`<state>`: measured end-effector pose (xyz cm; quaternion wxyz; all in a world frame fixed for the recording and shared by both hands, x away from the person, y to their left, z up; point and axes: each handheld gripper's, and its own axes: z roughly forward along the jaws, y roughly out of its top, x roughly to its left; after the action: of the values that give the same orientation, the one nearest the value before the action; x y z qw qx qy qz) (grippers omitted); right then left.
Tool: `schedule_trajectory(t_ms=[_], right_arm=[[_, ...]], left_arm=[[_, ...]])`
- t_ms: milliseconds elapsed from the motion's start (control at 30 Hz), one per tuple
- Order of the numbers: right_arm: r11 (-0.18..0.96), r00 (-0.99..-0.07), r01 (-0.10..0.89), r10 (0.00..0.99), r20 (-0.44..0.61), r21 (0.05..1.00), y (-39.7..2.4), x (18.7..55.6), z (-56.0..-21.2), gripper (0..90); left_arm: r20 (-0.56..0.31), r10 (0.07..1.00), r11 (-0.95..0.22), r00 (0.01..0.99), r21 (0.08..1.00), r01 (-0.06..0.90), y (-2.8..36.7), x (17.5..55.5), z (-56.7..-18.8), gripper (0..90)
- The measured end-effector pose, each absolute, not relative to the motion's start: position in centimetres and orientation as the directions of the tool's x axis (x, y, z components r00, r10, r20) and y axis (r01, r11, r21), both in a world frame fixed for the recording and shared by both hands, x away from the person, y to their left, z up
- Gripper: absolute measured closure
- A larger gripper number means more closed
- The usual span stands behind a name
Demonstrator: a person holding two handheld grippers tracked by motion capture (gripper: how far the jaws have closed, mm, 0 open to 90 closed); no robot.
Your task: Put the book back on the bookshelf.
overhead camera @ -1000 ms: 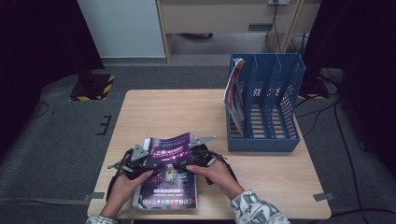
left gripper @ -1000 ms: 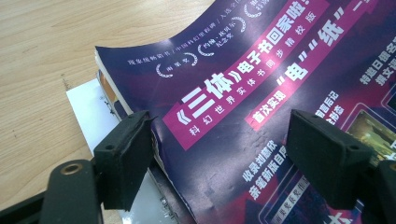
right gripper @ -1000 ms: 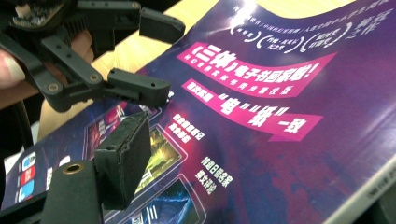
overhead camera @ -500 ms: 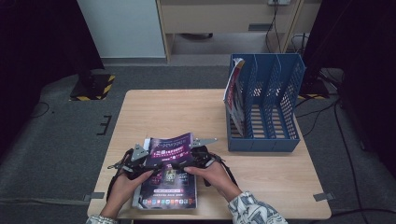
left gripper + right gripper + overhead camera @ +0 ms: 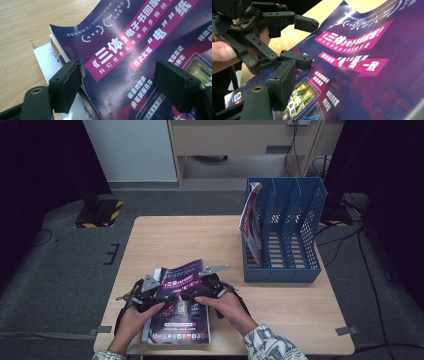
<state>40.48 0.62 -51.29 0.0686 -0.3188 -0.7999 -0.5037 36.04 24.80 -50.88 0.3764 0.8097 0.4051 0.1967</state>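
— Why lifted, that top magazine [image 5: 182, 290] on the stack at the near edge of the bench [image 5: 200, 240]?

— Curled up for a grip, likely. Spread astride its edge, not pinching: the left hand-held gripper [image 5: 118, 72]. Jaws just been closing, cover between them: the right hand-held gripper [image 5: 210, 282].

— Pinching yet?

— Cannot tell; far jaw hidden behind the cover. Stack underneath mostly covered too.
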Motion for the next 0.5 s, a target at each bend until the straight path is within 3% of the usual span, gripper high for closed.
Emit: schedule_trajectory(t_ms=[133, 267, 367, 500], right_arm=[[0.283, -0.776, 0.59, 0.456, 0.435, 0.756, 0.7, 40.5, -51.4, 37.3], [0.25, -0.74, 0.627, 0.487, 0.464, 0.738, 0.5, 40.6, -51.4, 52.0], [0.202, -0.729, 0.628, 0.492, 0.477, 0.751, 0.2, 40.6, -51.0, 67.9], [0.182, -0.737, 0.607, 0.494, 0.461, 0.774, 0.2, 40.7, -50.0, 75.6]], left_arm=[[0.011, 0.804, -0.387, 0.595, 0.769, 0.509, 24.8, 36.1, -50.9, 19.2], [-0.002, 0.81, -0.373, 0.586, 0.77, 0.518, 24.9, 36.1, -50.8, 18.8], [-0.016, 0.816, -0.352, 0.578, 0.779, 0.518, 25.2, 36.2, -50.6, 16.1], [-0.023, 0.822, -0.332, 0.569, 0.792, 0.512, 25.4, 36.2, -50.4, 16.0]])
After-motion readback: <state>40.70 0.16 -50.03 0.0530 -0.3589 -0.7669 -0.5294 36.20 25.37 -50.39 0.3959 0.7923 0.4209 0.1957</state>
